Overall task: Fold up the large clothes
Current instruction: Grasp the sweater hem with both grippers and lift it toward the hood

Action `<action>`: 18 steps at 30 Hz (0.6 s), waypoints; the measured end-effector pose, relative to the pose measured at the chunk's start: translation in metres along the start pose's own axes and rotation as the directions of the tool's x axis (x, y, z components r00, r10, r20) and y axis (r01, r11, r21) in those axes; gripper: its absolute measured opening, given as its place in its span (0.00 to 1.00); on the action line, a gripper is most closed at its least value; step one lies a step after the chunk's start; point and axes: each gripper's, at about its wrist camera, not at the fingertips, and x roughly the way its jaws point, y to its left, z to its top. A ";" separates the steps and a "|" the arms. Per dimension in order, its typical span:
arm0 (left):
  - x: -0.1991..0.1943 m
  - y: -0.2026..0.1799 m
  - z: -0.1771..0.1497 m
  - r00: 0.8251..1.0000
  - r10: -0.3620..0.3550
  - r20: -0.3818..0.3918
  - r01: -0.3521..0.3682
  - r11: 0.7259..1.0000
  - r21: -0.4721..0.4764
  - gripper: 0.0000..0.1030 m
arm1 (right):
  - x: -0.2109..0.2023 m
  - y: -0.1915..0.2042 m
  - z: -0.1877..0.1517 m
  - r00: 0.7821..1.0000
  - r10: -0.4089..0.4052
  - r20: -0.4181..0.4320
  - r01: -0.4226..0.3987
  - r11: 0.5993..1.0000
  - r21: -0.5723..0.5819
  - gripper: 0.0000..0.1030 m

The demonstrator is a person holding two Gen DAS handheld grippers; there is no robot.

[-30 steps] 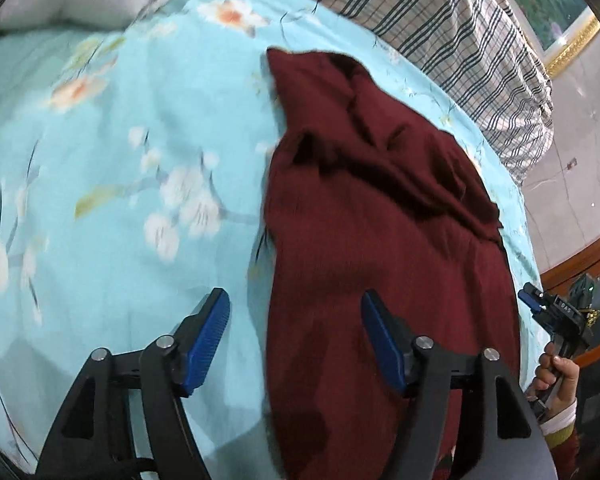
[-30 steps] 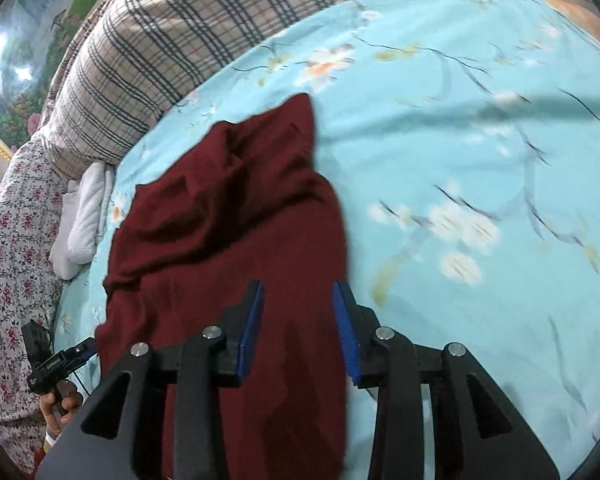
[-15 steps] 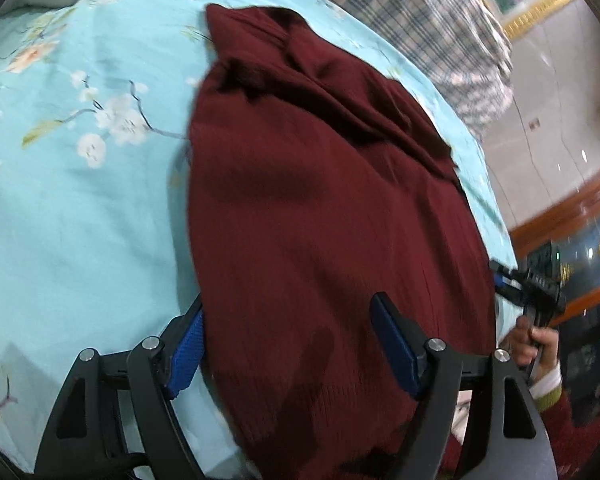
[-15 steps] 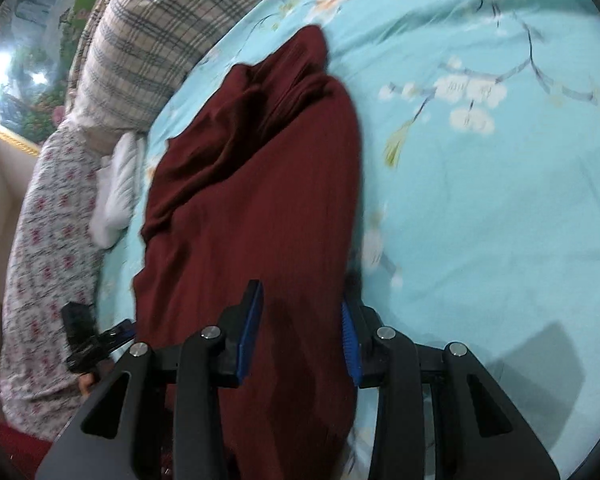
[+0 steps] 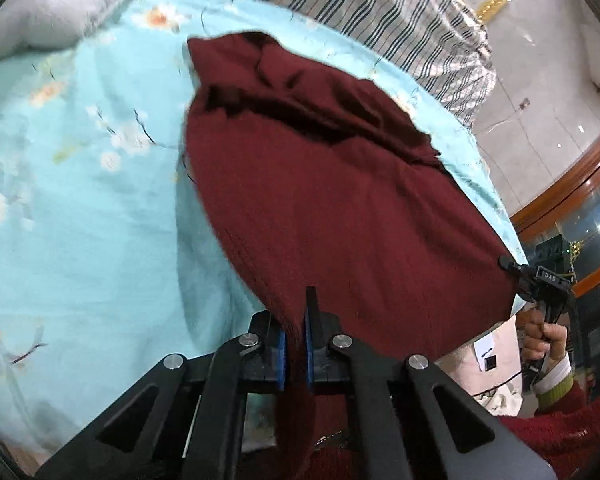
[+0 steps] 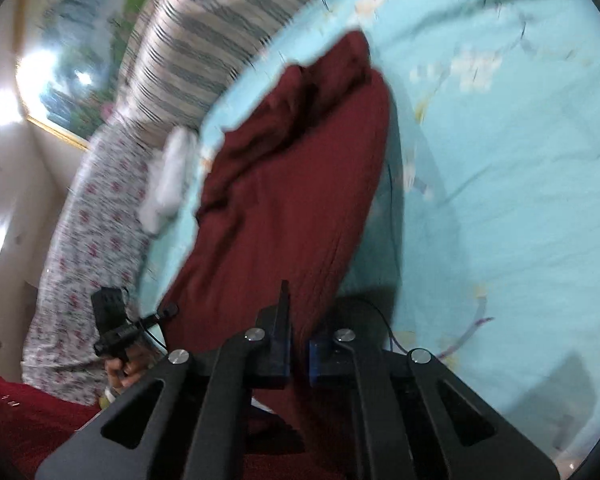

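Note:
A dark red knitted garment (image 5: 340,200) lies lengthwise on the light blue flowered bed sheet (image 5: 80,220), rumpled at its far end. My left gripper (image 5: 295,320) is closing tight on the near hem corner, with cloth pinched between its blue pads and lifted off the sheet. In the right wrist view the same garment (image 6: 292,200) runs away from my right gripper (image 6: 298,332), which is closing on the other near corner with fabric between its pads. Each view shows the other gripper at the hem: right gripper (image 5: 508,264), left gripper (image 6: 170,309).
A plaid quilt (image 5: 380,12) is bunched along the bed's far side, and a white pillow (image 5: 60,0) lies at the far left. A floral-print cover (image 6: 84,240) hangs at the bed's edge. A wooden glass cabinet (image 5: 572,184) stands beyond it. A hand (image 5: 548,334) holds the right gripper.
Both grippers went from open over the near hem to closed on its two corners. The near edge of the garment has risen off the sheet and is stretched between them.

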 end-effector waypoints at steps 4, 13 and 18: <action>0.003 0.007 -0.005 1.000 0.003 -0.012 -0.004 1.000 -0.023 0.05 | 0.004 -0.007 -0.001 1.000 -0.020 -0.021 0.020 1.000 0.010 0.05; 0.029 0.026 -0.023 0.988 -0.078 -0.135 0.069 0.995 -0.075 0.56 | 0.022 -0.024 -0.021 0.992 -0.026 -0.121 0.029 0.999 0.024 0.15; 0.034 0.006 -0.025 0.990 -0.054 -0.129 0.057 0.998 0.014 0.48 | 0.023 -0.019 -0.029 0.989 -0.026 -0.144 0.026 1.000 -0.006 0.14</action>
